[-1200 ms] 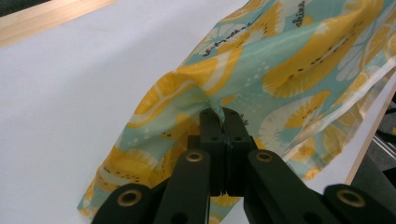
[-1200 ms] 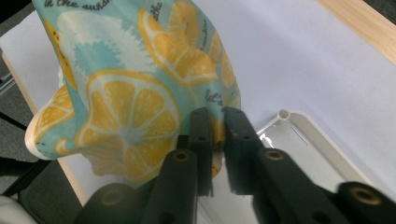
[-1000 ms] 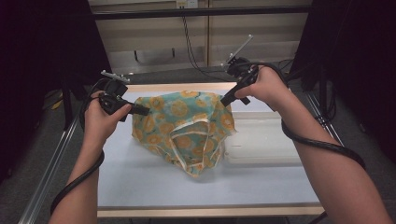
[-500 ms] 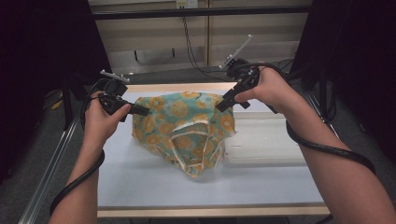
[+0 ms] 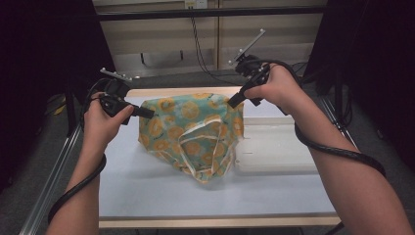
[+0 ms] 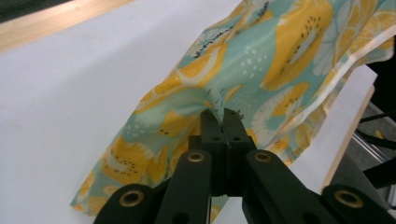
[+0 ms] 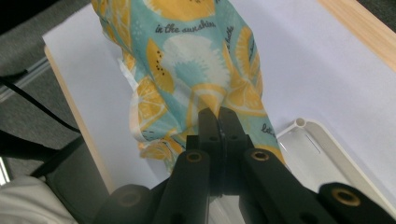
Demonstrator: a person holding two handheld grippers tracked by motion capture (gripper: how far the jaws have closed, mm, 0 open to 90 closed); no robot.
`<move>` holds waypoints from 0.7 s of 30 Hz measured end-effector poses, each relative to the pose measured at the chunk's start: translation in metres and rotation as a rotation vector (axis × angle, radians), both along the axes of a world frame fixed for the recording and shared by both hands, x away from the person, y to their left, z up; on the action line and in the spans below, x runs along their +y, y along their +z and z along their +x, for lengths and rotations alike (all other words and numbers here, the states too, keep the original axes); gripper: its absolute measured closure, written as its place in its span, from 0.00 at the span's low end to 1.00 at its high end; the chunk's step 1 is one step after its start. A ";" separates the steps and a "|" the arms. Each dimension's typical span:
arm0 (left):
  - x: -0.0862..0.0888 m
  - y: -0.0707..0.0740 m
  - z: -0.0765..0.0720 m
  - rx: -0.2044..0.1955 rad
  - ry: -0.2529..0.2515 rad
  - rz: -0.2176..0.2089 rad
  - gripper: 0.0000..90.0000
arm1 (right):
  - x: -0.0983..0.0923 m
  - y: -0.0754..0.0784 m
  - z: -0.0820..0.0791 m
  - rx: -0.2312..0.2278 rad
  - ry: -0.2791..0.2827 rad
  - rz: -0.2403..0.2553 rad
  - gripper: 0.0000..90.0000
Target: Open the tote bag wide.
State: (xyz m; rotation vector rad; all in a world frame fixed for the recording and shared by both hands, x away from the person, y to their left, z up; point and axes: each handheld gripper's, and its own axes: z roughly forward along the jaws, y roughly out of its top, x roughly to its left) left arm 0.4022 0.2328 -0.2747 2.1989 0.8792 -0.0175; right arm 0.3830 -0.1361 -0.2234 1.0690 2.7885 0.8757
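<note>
A teal cloth (image 5: 195, 132) printed with yellow citrus slices is held by its two upper corners, its lower part resting on the white table (image 5: 147, 191). My left gripper (image 5: 149, 113) is shut on the cloth's left corner; in the left gripper view its jaws (image 6: 223, 114) pinch a fold of the cloth (image 6: 280, 60). My right gripper (image 5: 231, 104) is at the right corner. Its jaws have just been closing, and in the right gripper view the gripper (image 7: 218, 114) pinches the cloth (image 7: 187, 60).
A shallow white tray (image 5: 274, 147) lies on the table just right of the cloth, also seen in the right gripper view (image 7: 317, 154). The table has a wooden front edge (image 5: 215, 221). Cables trail from both grippers along the forearms.
</note>
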 end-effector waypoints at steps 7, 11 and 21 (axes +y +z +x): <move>0.006 0.013 0.005 -0.021 0.039 -0.046 1.00 | -0.003 0.012 0.007 -0.017 -0.054 0.064 1.00; 0.005 0.010 0.013 -0.017 0.074 -0.031 1.00 | 0.002 0.007 0.013 -0.017 -0.070 0.057 1.00; -0.010 -0.017 0.023 0.053 0.037 -0.010 1.00 | 0.018 -0.022 0.021 0.026 -0.057 0.013 1.00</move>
